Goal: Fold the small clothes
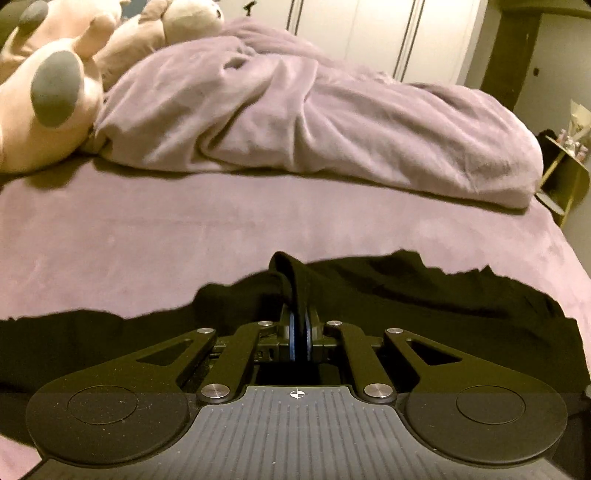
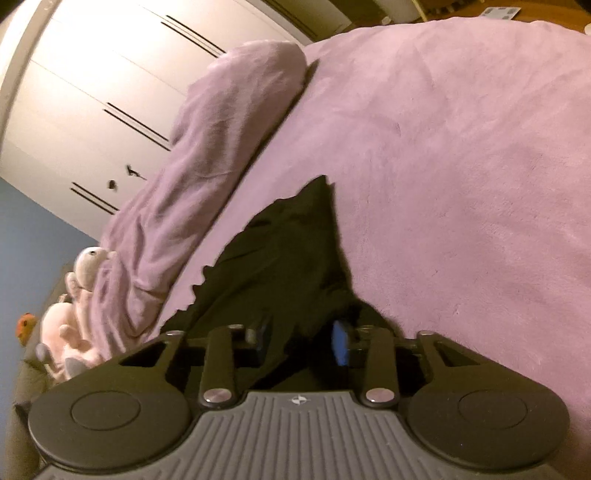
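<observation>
A black garment [image 1: 406, 295] lies rumpled across the near part of the mauve bed sheet [image 1: 147, 229]. My left gripper [image 1: 300, 325] is shut on a raised fold of it, and the cloth stands up between the blue pads. In the right wrist view the same black garment [image 2: 291, 251] runs away from me to a point. My right gripper [image 2: 302, 338] stands around one end of it. Cloth lies between its fingers, and the blue face of the right pad [image 2: 340, 343] still shows bare, so the jaws stand apart.
A bunched mauve duvet [image 1: 295, 118] lies across the far side of the bed. Plush toys [image 1: 48, 92] sit at the far left. White wardrobe doors [image 1: 369, 29] stand behind. A small shelf [image 1: 565, 173] is beyond the bed's right edge.
</observation>
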